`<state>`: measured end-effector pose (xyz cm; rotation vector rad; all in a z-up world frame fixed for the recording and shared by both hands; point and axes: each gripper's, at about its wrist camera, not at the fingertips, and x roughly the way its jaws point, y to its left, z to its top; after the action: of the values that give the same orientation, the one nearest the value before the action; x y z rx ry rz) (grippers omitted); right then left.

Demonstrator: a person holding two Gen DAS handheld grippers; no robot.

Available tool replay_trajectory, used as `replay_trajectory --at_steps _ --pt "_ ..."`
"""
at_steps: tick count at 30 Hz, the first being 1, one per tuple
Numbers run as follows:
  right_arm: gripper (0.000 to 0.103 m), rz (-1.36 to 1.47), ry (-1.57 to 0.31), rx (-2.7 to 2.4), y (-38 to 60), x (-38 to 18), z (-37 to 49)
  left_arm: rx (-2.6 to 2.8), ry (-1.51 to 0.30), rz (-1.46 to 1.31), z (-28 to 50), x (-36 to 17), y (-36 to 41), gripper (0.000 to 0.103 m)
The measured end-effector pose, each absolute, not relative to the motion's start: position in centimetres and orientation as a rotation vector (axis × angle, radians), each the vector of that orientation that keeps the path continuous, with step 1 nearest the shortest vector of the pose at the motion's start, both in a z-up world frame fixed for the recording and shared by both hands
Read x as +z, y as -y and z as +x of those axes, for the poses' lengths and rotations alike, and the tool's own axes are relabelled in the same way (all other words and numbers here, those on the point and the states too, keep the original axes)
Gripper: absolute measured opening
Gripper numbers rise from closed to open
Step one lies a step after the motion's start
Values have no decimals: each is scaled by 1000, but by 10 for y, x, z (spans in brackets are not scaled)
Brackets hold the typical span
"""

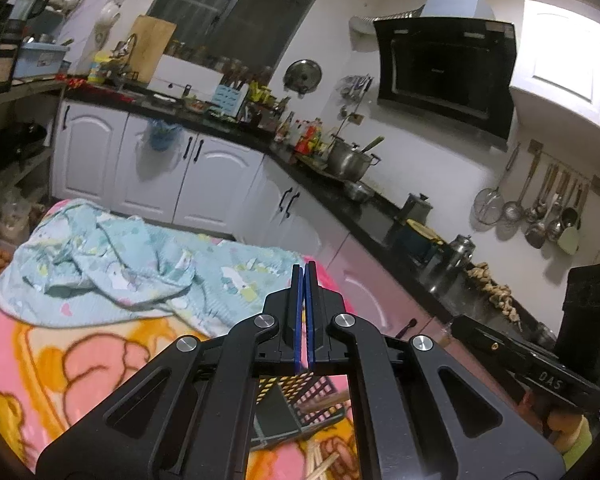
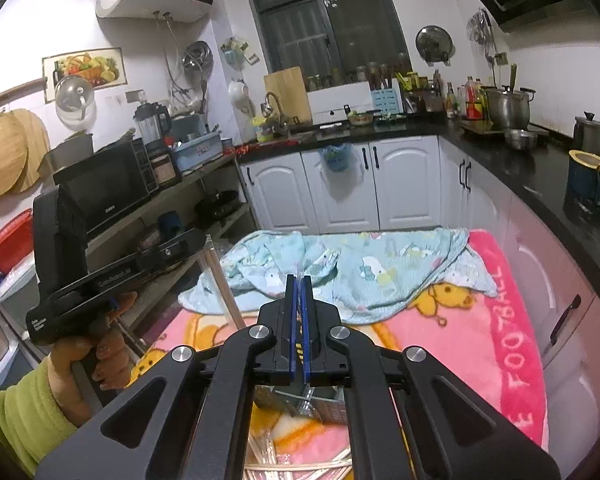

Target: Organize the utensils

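Observation:
My left gripper (image 1: 304,270) is shut, its blue pads pressed together with nothing between them, above a pink cartoon blanket (image 1: 80,360). Beneath its frame lies a dark perforated utensil holder (image 1: 288,408) with a wooden stick across it, and loose chopsticks (image 1: 320,464) lie nearer the camera. My right gripper (image 2: 299,280) is also shut and empty over the same blanket (image 2: 440,344). Under it a grey metal holder (image 2: 300,400) shows through the frame, with pale chopsticks (image 2: 300,470) below. In the right wrist view a hand in a green sleeve (image 2: 16,412) holds the left gripper (image 2: 198,238).
A crumpled light blue cloth (image 1: 112,272) covers the far part of the blanket. White cabinets (image 2: 340,184) with a black counter run behind and to the right, crowded with pots and bottles. A shelf with a microwave (image 2: 108,192) stands at the left.

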<state>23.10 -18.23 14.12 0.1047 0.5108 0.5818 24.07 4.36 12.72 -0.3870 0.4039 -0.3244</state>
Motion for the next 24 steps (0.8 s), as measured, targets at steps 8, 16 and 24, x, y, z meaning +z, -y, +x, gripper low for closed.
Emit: replay_trajectory --at_steps 8,16,24 --pt "3 56 -519 525 174 121 236 -277 -450 -350 243 102 -44 0" --pt "42 10 -493 468 175 108 232 -216 -452 -322 231 89 -50 38" --pt "64 -56 -444 439 173 103 213 -155 -392 -315 204 94 -64 88"
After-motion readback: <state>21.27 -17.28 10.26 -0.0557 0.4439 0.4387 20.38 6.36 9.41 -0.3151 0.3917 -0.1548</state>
